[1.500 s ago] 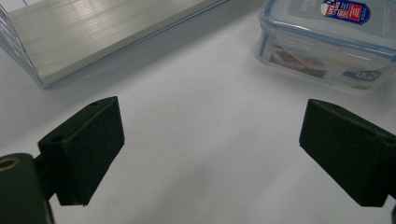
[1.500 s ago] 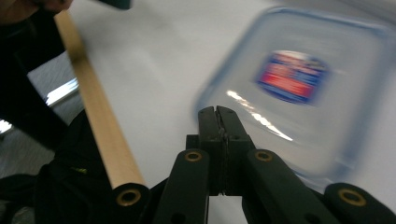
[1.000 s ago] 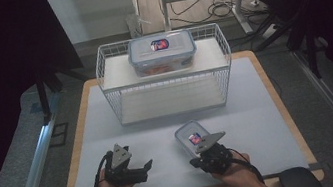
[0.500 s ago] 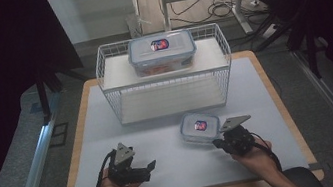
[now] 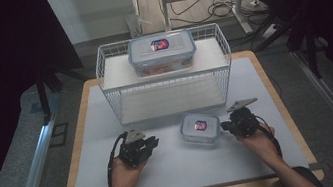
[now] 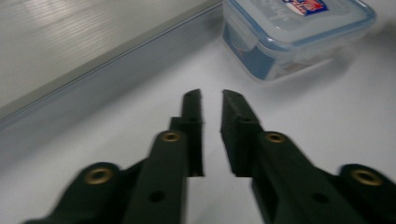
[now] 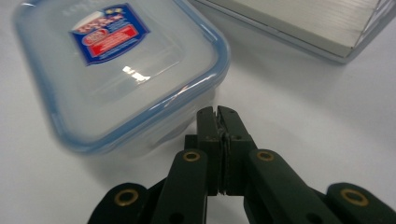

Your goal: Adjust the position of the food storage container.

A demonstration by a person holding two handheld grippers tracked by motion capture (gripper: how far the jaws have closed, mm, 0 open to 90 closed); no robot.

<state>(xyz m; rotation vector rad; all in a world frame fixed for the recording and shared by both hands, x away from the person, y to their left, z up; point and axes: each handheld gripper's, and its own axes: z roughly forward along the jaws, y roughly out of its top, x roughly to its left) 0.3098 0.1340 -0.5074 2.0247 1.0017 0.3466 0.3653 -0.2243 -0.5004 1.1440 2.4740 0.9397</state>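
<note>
The small container (image 5: 200,128) sits on the tabletop (image 5: 175,163), its right-hand latch hidden by the clenched right hand-held gripper (image 7: 218,112). The left hand-held gripper (image 6: 211,95), low nearby, has just been closing, nothing between.

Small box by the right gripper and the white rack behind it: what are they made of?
Small box: likely clear, glossy plastic; see-through walls, blue rim on the lid, glare on top. Rack: apparently white-coated metal wire; thin grid sides, with flat pale shelf boards of unclear material.
</note>
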